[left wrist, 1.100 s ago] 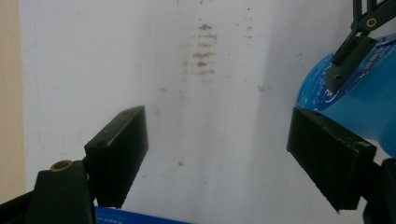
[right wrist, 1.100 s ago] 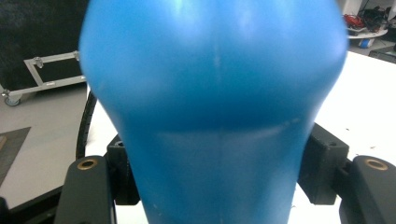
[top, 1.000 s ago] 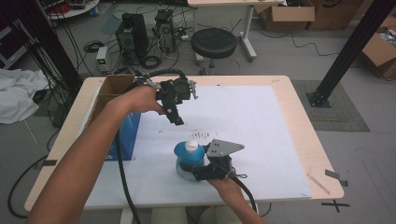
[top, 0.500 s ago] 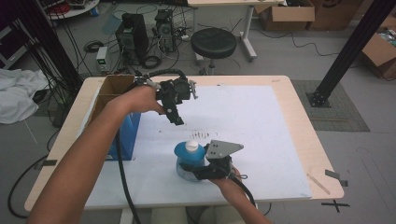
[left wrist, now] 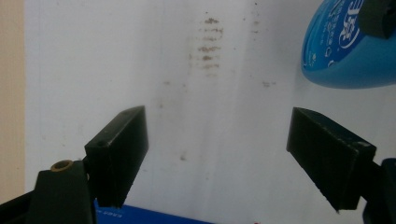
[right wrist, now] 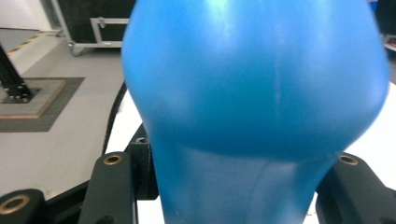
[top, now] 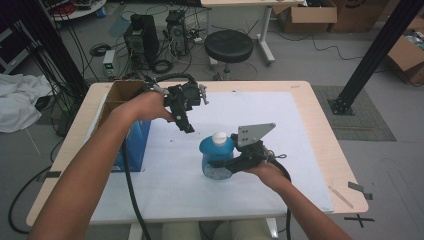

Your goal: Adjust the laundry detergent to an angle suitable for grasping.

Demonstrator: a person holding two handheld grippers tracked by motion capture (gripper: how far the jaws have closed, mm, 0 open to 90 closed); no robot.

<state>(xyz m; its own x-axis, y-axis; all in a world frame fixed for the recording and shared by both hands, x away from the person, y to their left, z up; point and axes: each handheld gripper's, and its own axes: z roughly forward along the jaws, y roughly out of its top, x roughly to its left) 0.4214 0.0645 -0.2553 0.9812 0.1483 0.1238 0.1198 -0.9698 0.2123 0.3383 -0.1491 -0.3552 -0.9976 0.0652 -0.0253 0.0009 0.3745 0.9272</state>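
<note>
The blue bottle (top: 216, 159) with a white cap (top: 219, 137) is above the white sheet (top: 300, 130) that covers the counter (top: 330, 150), near the middle of the sheet and a little toward the person's side. The right tool (top: 220, 164) holds the bottle. In the right gripper view the bottle (right wrist: 254, 93) stands between the two black jaws, and both jaws press on its lower, narrower part, one on each side. The jaws have just been closing on it. The grey plate (top: 254, 133) on top of this tool is just right of the cap. The right hand (top: 267, 172) comes from the near edge of the counter.

The left tool (top: 186, 126) hangs over the sheet, beyond the bottle and to its left, apart from it. Its jaws are wide open and nothing is between them. In the left gripper view the sheet (left wrist: 215, 140) with some brown marks (left wrist: 208, 44) shows through the gap, and the bottle (left wrist: 345, 56) is at the upper right, beyond the right jaw. The left hand (top: 145, 106) is over the near corner of a cardboard box (top: 120, 92), which stands at the left edge of the sheet. A blue box (top: 136, 145) stands at the left of the bottle, just below the forearm.
</note>
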